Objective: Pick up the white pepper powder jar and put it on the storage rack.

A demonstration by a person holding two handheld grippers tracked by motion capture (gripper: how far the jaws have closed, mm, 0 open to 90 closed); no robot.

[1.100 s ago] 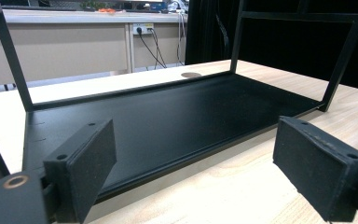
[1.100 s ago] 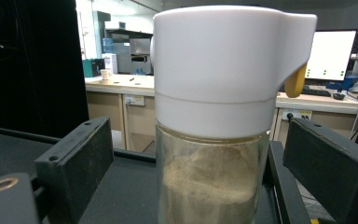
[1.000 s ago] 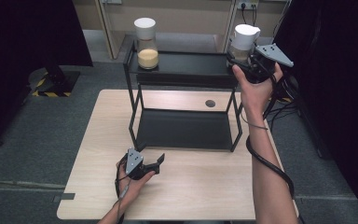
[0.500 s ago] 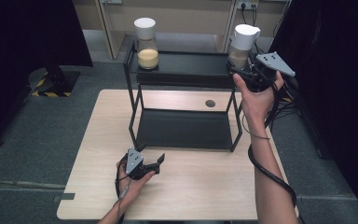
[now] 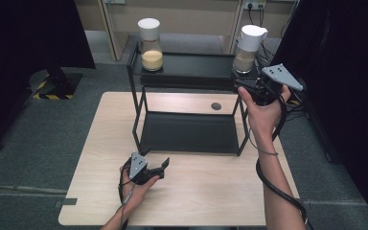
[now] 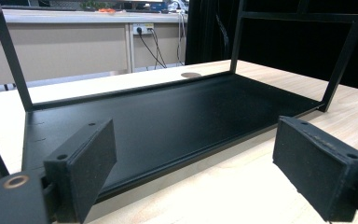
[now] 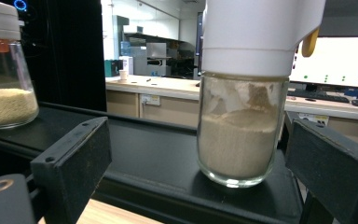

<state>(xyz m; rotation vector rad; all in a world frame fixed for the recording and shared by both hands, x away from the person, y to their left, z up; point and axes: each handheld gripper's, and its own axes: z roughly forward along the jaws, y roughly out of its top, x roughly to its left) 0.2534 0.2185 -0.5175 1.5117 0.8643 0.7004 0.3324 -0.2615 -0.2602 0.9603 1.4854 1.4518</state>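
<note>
A black two-tier rack [image 5: 184, 71] stands on the wooden table [image 5: 211, 191]. Two white-lidded glass jars stand on its top shelf: one of yellow grains [image 5: 151, 45] at the left, one of beige powder [image 5: 248, 48] at the right. My right gripper [image 5: 245, 82] is at the shelf's right end, just short of the powder jar. In the right gripper view the jaws [image 7: 200, 149] are open and the powder jar [image 7: 242, 126] stands upright beyond them, untouched; the grain jar [image 7: 7, 93] is far left. My left gripper [image 5: 159, 166] rests open on the table before the rack, its jaws [image 6: 200, 158] facing the empty lower shelf [image 6: 168, 116].
A round dark grommet [image 5: 215, 106] sits in the table behind the rack. Cables trail from the right gripper down along the forearm [image 5: 273, 177]. Dark curtains flank both sides, and cabinets stand behind the table.
The right gripper has come down and back a little from beside the powder jar's lid to shelf level. The left gripper has stayed put.
</note>
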